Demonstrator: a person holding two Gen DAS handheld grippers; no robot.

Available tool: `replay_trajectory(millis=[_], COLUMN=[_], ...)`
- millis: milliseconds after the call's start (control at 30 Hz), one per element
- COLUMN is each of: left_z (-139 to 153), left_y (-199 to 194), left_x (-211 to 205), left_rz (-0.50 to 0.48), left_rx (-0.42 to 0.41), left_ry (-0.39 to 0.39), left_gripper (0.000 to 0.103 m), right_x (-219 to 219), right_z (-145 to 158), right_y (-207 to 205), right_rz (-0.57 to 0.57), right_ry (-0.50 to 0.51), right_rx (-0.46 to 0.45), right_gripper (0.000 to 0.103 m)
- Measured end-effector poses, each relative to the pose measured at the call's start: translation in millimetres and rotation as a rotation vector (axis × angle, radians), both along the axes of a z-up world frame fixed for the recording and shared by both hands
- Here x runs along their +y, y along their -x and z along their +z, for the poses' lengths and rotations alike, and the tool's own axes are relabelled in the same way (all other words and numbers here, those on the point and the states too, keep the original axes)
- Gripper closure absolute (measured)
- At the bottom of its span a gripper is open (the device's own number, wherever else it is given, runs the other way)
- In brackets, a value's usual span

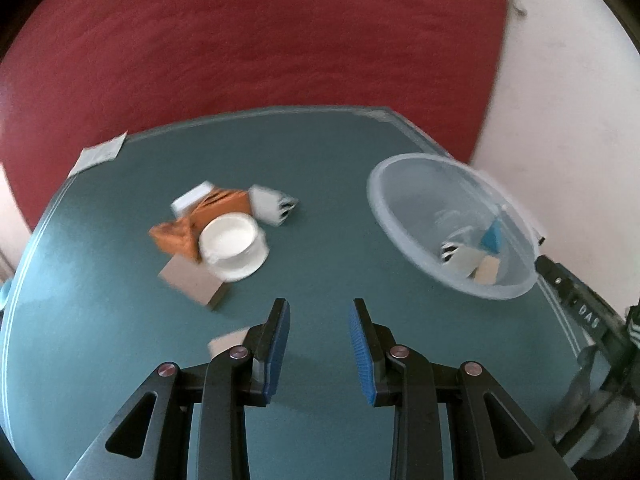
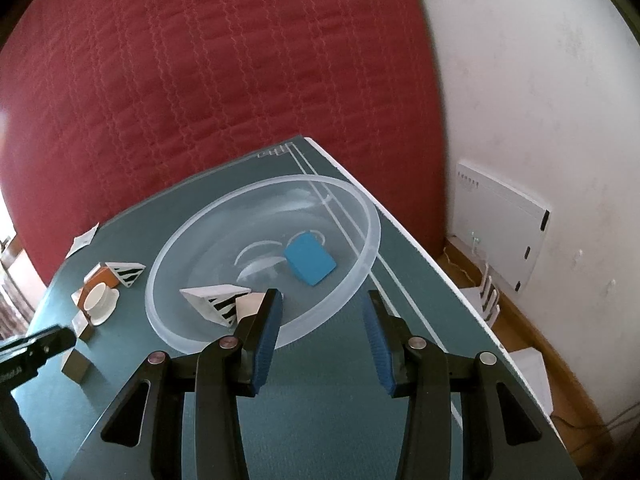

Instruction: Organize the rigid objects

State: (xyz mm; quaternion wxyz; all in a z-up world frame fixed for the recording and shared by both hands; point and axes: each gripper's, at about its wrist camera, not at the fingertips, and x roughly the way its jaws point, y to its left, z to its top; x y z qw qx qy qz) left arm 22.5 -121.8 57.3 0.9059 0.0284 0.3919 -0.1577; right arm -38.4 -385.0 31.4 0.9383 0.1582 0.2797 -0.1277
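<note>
Teal table (image 1: 320, 168), mid-sort: at far left a white paper slip (image 1: 102, 154) lies on the table's edge. Right of it, the unsorted cluster: a white block (image 1: 191, 199) and an orange box (image 1: 200, 220) at the back, a white round lid-like dish (image 1: 234, 246) lying partly over the box, a tan cardboard block (image 1: 196, 282) nearest, and a striped wedge (image 1: 276, 204) at the cluster's far right. Another pale block (image 1: 228, 344) peeks out beside the left gripper (image 1: 320, 312), whose blue-padded jaws stand apart w/ nothing between them, hovering above bare table near the cluster.

Further right, the clear plastic bowl (image 2: 260, 264) already holds a second striped wedge (image 2: 218, 302), a tan block (image 2: 250, 306) touching it, and a blue block (image 2: 310, 260) toward the far-right side. The right gripper (image 2: 322, 304) hangs at the bowl's near rim, jaws likewise apart and empty; judged as just past a drop-off.

Next step, by the look of it: left gripper takes a piece from the cluster. Best bet is the cardboard block, nearest & free on its near sides. Square the jaws across two flat parallel faces, come down clear of the dish, close firmly, lift straight. The dish overlaps the box, so dragging either risks scattering the pile. Keep the right gripper clear of the bowl's rim; the bowl looks light and may skid.
</note>
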Motion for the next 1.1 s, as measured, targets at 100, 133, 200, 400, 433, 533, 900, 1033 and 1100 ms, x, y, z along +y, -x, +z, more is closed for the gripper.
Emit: replay_trajectory(millis=[100,133,200,400,433,533,900,1033,1100], left_z=[-7.1,-9.2,-12.5,-30.6,-33.1,-43.2,-43.7,-36.2,-28.9], left_y=[2.6,3.3,3.4,-5.0,-6.6,-13.6,-18.3,-15.3,-15.9], left_x=[18.2,24.2,32.2,41.8,41.1,40.3,29.8,17.7,9.4], left_rz=[0.053,0.070,0.093,0.129,0.130,0.137,0.086,0.056,0.035], left_rx=[0.011,0.007,0.001,0.035,0.040,0.065,0.075,0.061,0.046], left_ry=[-0.007,-0.012,-0.024,-0.057,-0.063,-0.078,-0.079,-0.073,-0.068], left_gripper=[0.047,0.041,0.035,0.031,0.031,0.043,0.078,0.078,0.078], right_x=[-0.6,-0.6,0.2,0.4,0.6,0.8,1.8,2.3,2.1], right_z=[-0.5,-0.6,-0.3,-1.2,-1.2,-2.0,-4.8,-4.8,-5.6], right_y=[-0.5,-0.4,-0.5,-0.1,-0.2,0.4,0.5,1.0,0.6], right_rz=[0.001,0.001,0.001,0.000,0.000,0.000,-0.002,-0.004,-0.005], right_ry=[-0.008,-0.009,-0.009,-0.008,-0.008,-0.011,-0.016,-0.018,-0.019], right_rx=[0.005,0.006,0.007,0.009,0.008,0.010,0.014,0.014,0.015], right_gripper=[0.058,0.058,0.058,0.058,0.058,0.058,0.058,0.058,0.058])
